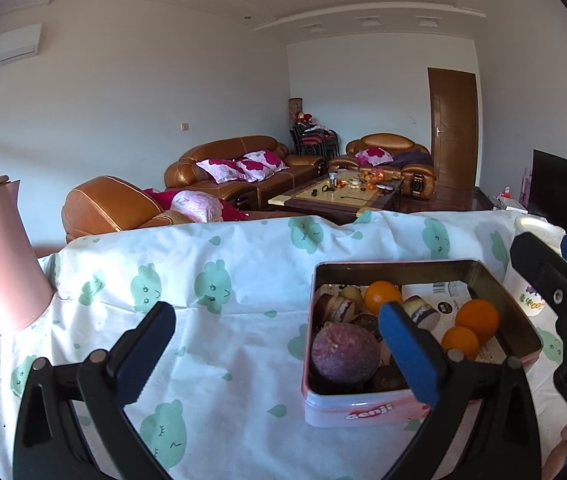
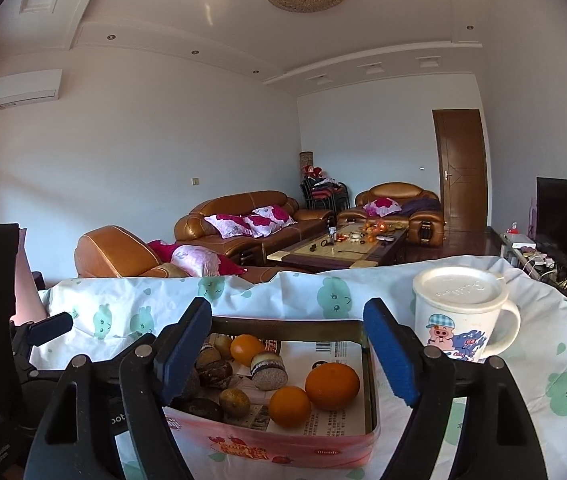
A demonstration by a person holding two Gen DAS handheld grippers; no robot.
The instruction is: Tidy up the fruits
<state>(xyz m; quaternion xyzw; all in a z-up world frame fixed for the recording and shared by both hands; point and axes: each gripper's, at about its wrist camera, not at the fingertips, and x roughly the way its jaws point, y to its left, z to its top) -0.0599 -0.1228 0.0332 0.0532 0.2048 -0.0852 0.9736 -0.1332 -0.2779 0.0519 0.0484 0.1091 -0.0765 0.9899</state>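
A pink rectangular tin (image 1: 367, 410) (image 2: 279, 446) stands on the cloth-covered table. It holds three oranges (image 1: 476, 319) (image 2: 332, 386), a large purple round fruit (image 1: 343, 354), small brownish fruits (image 2: 234, 402) and layered cakes (image 2: 269, 370). My left gripper (image 1: 279, 354) is open and empty, just left of the tin, its right finger over the tin's near edge. My right gripper (image 2: 287, 354) is open and empty, its fingers on either side of the tin above its near rim. The right gripper also shows at the right edge of the left wrist view (image 1: 555, 268).
A pink jug (image 1: 1, 256) stands at the table's left. A white lidded mug with a pig picture (image 2: 459, 316) stands right of the tin. The table wears a white cloth with green prints (image 1: 219, 320). Sofas and a coffee table lie beyond.
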